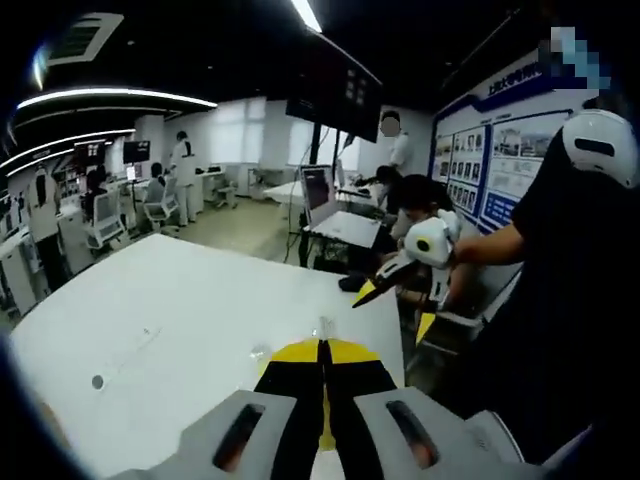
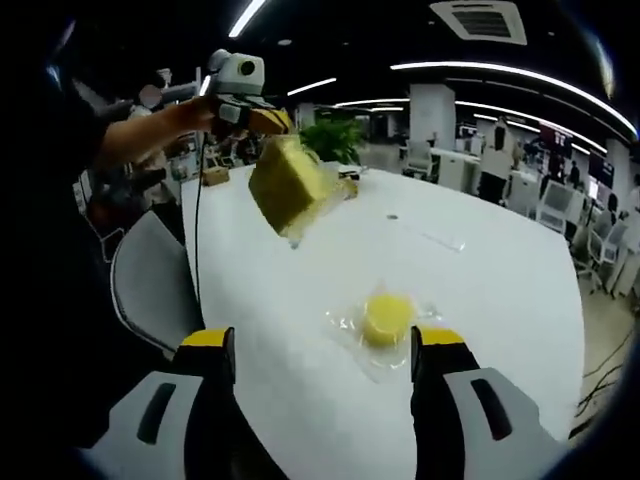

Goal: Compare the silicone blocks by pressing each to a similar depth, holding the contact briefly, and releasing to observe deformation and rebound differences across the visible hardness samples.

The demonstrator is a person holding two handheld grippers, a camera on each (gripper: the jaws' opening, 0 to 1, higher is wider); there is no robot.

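A big yellow silicone block in clear wrap hangs in the air above the white table, held from above by my left gripper. In the left gripper view that gripper has its jaws pressed together, with a scrap of clear wrap at the tips; the block itself is hidden below. A smaller round yellow block, also in clear wrap, lies on the table just ahead of my right gripper, which is open and holds nothing. The right gripper hovers off the table's right edge.
A grey chair stands by the table's near edge. A clear strip and a small brown box lie farther along the table, with a plant behind. Beyond the table are desks, a laptop and several people.
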